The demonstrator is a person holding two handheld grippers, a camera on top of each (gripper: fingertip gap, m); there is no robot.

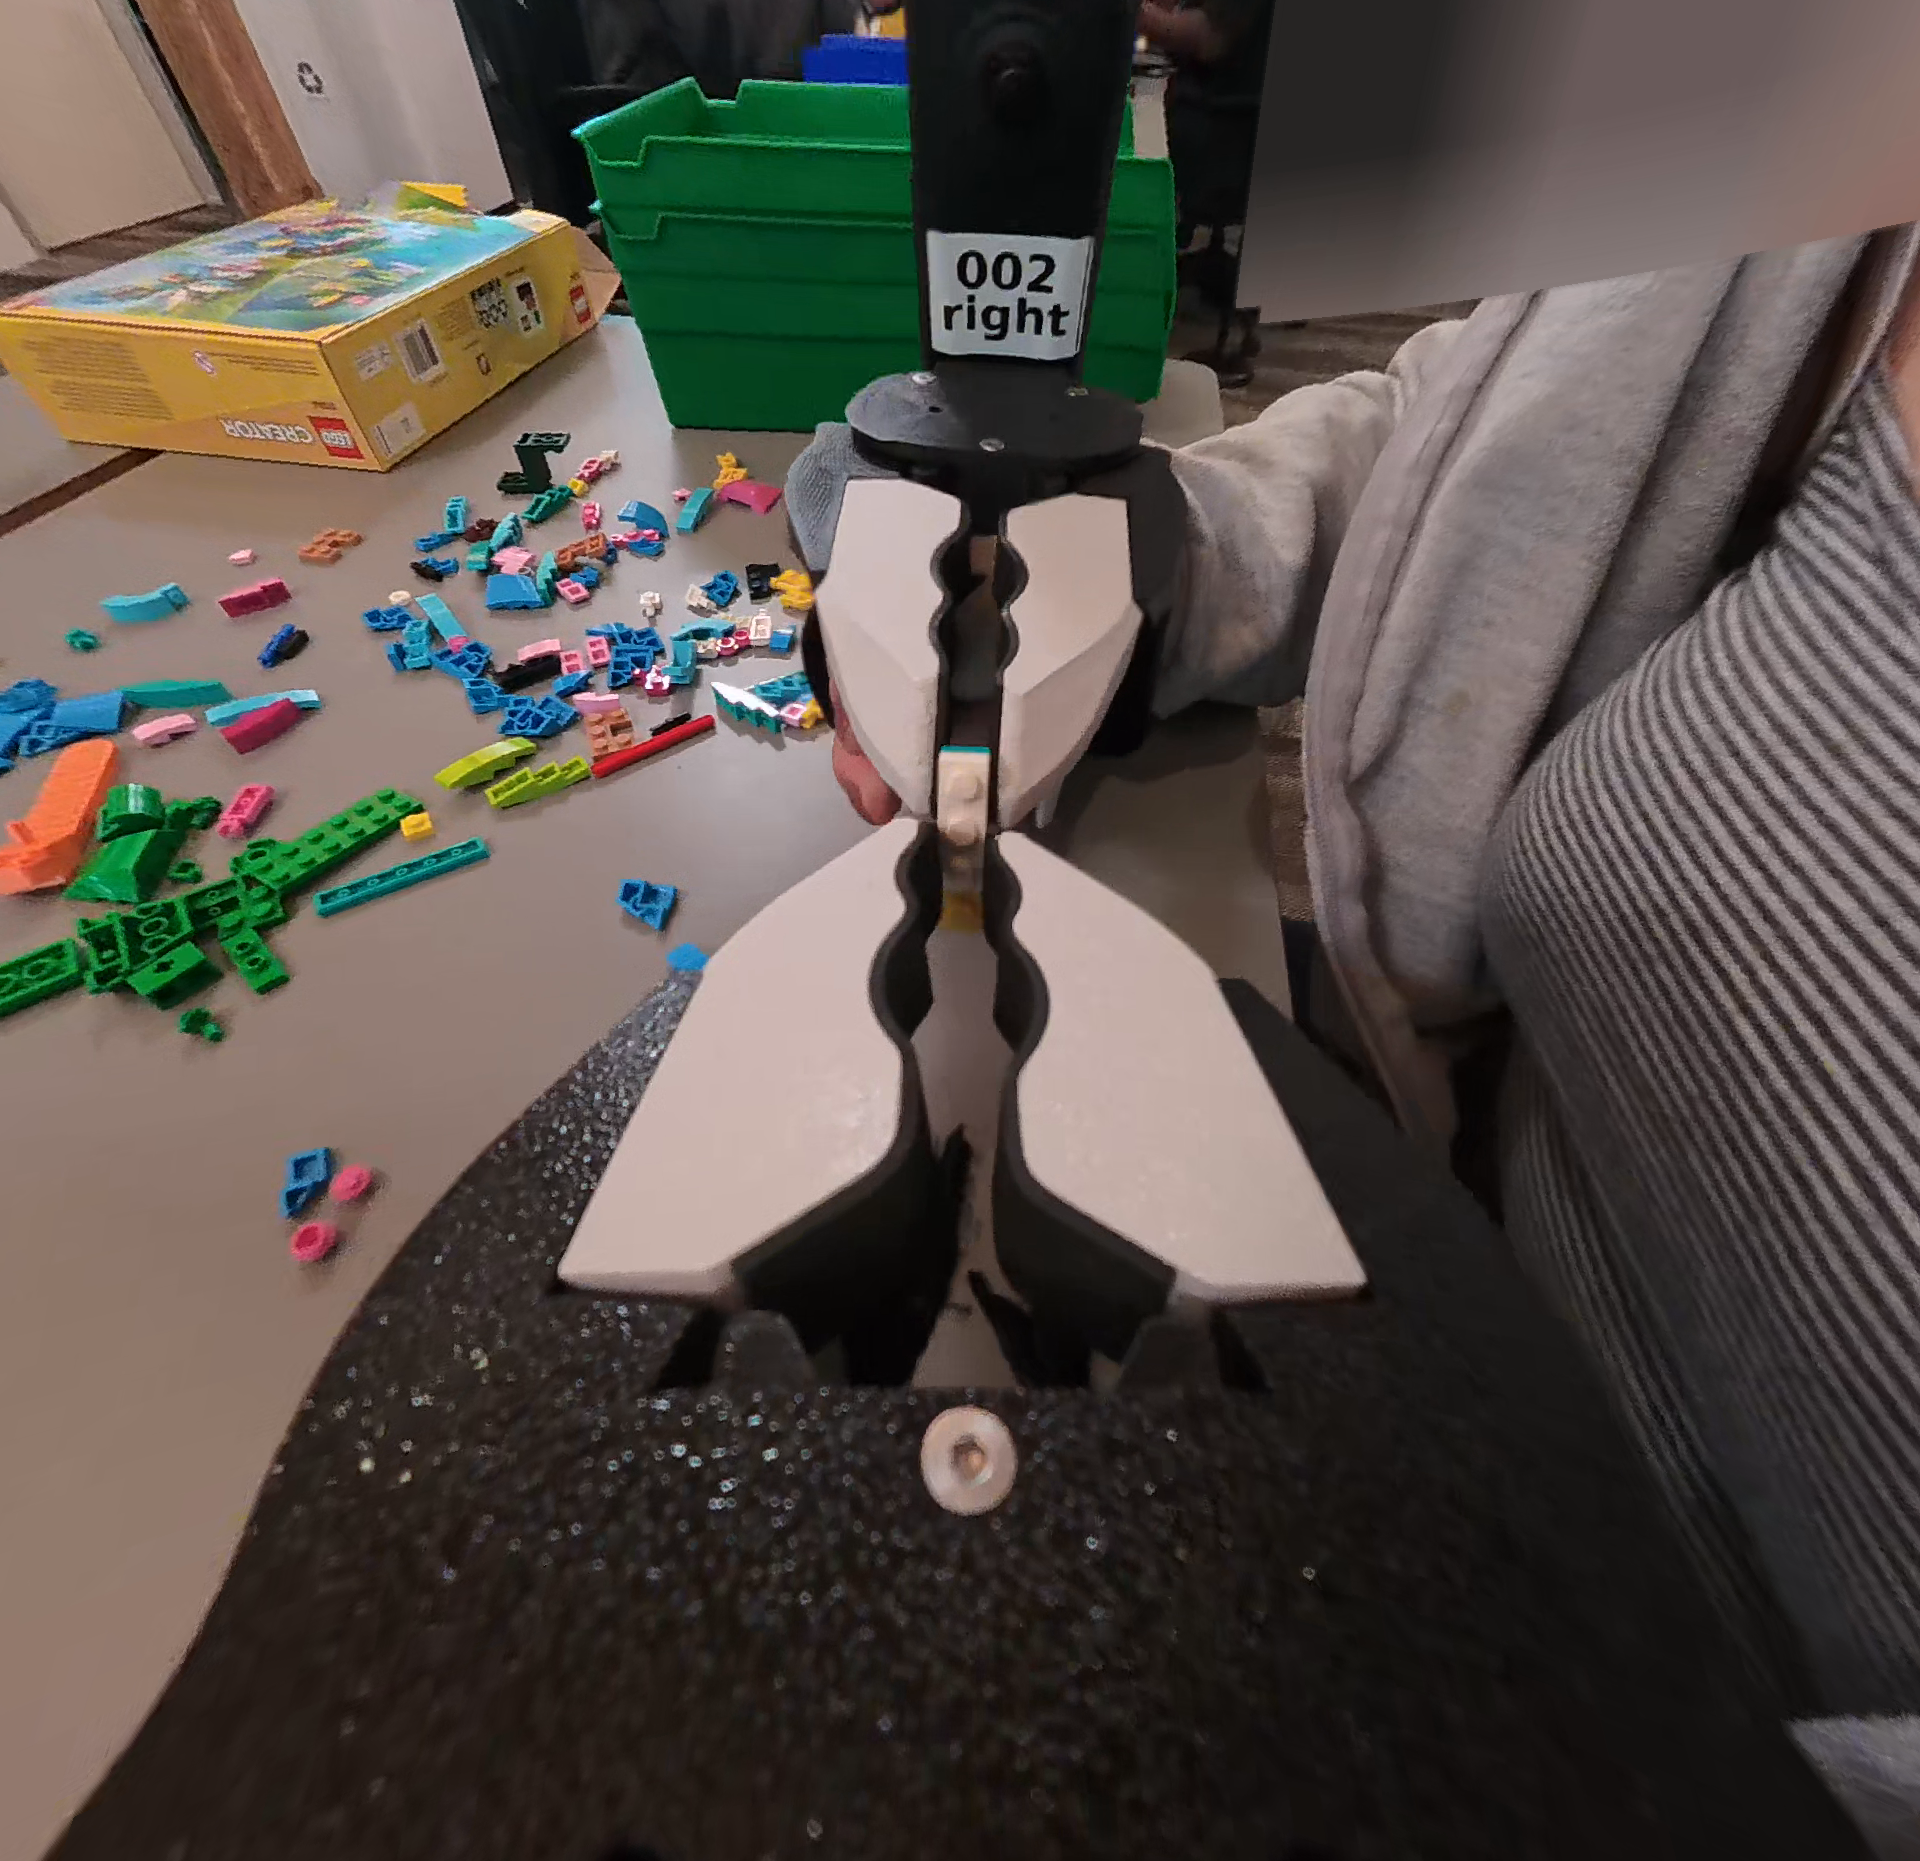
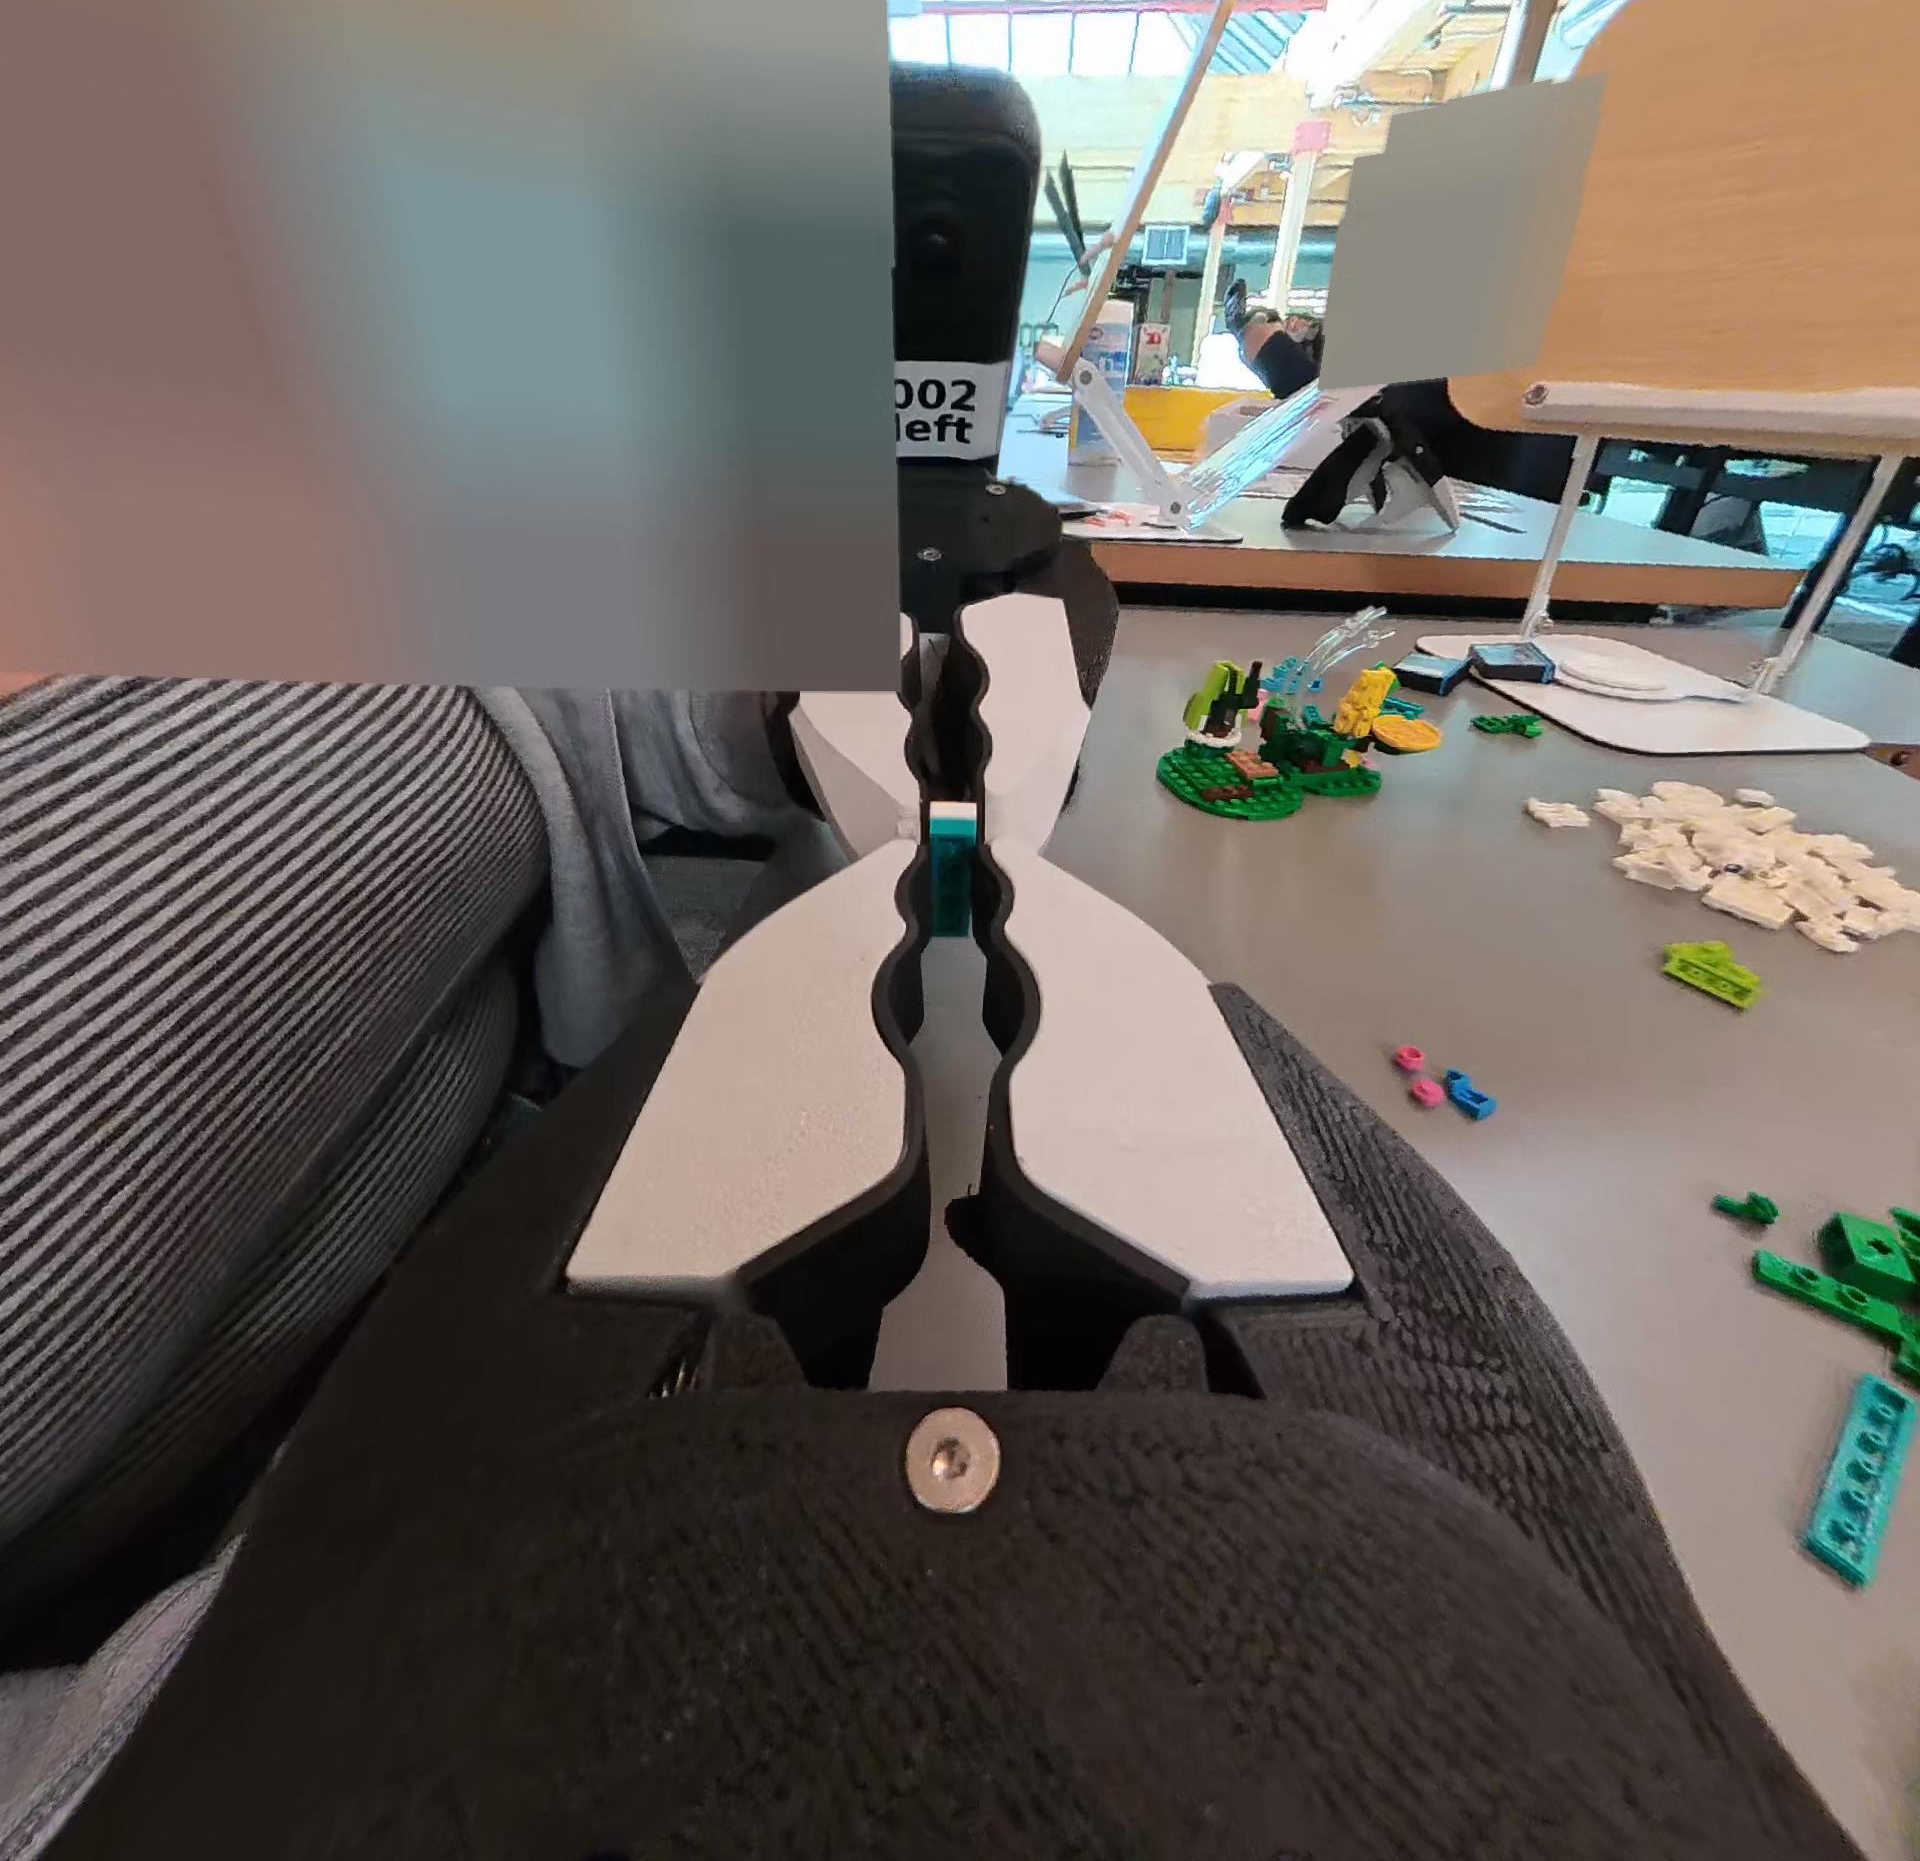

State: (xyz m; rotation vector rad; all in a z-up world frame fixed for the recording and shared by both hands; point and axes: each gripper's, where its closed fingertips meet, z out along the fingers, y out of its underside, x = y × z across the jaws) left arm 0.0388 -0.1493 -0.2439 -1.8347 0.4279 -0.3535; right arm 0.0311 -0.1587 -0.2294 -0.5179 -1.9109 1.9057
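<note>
Bricks snapped together into one small stack [image 1: 961, 814] sit pinched between both grippers, held in the air above the worktop [image 1: 260, 1396] close to a person's striped top. Seen from the left, the stack shows a white studded plate with a teal edge at its far end and a yellow bit at its near end; from the right it shows a teal underside with a white cap [image 2: 953, 866]. The left gripper [image 1: 958, 881] has its smooth white fingers [image 1: 800, 1032] pressed onto the near end of the stack, their wavy black rubber pads gripping its sides. The right gripper [image 2: 953, 892] meets it tip to tip, its fingers closed on the other end. How the bricks join inside the pads is hidden.

Matte grey worktop carries loose plastic pieces [image 1: 540, 627] in blue, teal and pink, with a flat green assembly [image 1: 208, 918] and an orange curved piece [image 1: 62, 814] cut off at the edge. A yellow cardboard box [image 1: 301, 336] lies behind them beside stacked green bins [image 1: 790, 253]. On the other side stand a small built model on green round plates [image 2: 1278, 741], a heap of white pieces [image 2: 1745, 855] and a teal studded strip [image 2: 1860, 1479].
</note>
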